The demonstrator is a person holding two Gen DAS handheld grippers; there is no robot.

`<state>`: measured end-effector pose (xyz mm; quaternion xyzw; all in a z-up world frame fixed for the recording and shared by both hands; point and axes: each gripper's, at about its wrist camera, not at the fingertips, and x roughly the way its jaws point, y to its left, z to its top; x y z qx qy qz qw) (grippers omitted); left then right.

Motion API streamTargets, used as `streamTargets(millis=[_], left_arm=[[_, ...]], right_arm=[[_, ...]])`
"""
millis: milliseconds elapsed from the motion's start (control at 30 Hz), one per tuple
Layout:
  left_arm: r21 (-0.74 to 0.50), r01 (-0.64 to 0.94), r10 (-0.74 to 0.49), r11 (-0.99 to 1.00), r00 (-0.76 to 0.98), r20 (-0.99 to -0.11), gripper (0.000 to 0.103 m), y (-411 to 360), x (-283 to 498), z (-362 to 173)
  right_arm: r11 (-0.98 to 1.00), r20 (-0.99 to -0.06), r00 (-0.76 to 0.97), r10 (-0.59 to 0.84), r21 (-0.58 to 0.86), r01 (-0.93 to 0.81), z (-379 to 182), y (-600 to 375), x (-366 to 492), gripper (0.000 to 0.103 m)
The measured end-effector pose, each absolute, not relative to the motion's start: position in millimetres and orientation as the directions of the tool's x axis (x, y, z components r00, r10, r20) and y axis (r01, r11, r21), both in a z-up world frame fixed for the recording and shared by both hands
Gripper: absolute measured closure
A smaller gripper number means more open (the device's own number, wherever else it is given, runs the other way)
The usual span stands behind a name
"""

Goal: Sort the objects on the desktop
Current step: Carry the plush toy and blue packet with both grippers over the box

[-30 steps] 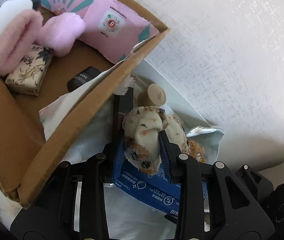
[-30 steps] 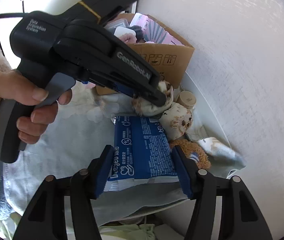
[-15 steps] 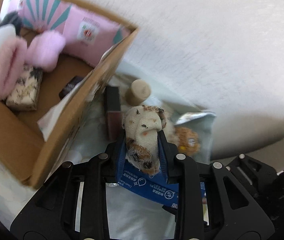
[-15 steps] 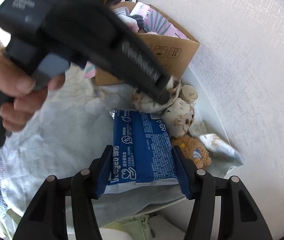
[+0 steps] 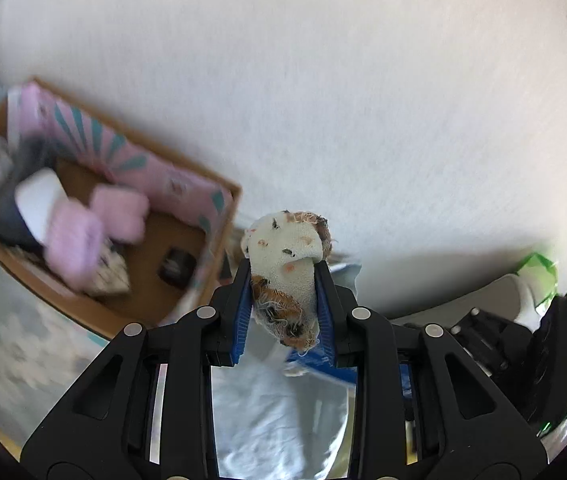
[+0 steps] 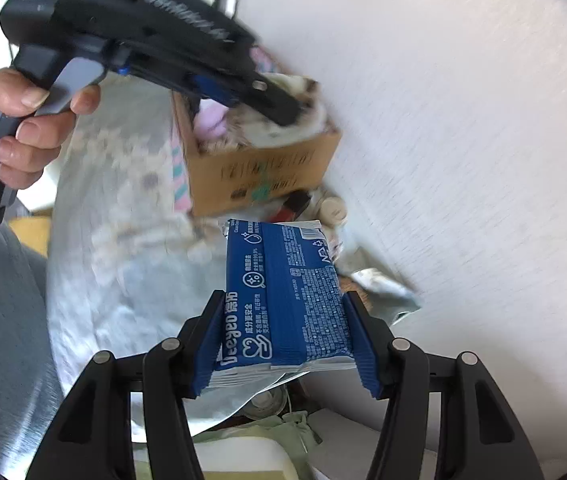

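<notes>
My left gripper is shut on a small cream and brown plush toy and holds it in the air to the right of the open cardboard box. In the right wrist view the left gripper holds the toy over the box's right end. My right gripper is shut on a blue wet-wipes pack, lifted above the cloth-covered table.
The box holds pink fluffy slippers, a pink packet and a small dark jar. A beige bottle cap and a silver pouch lie by the white wall. Green cloth lies below.
Both grippers have risen. The left one has carried the plush toy up and toward the box; the right one has lifted the blue pack off the table.
</notes>
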<state>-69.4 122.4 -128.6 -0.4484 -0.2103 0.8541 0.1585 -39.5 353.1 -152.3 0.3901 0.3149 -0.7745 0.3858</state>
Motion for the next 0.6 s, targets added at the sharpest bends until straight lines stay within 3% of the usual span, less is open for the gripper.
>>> streamTargets(millis=[333,600], left_arm=[[-0.395,-0.161,0.416,-0.904,-0.542,-0.731,0.077,36.7,-90.9,-70.2],[-0.260,-0.160,0.305,-0.952,-0.488,-0.818,0.077,-43.4,-126.6,-82.8]], right_arm=[[-0.622,-0.809,-0.429,-0.401,-0.104,0.776,-79.0,295.4,-69.2,0.050],[-0.615,-0.806,-0.412,-0.425,-0.077,0.784,-86.0,202.5,-92.6,0.050]])
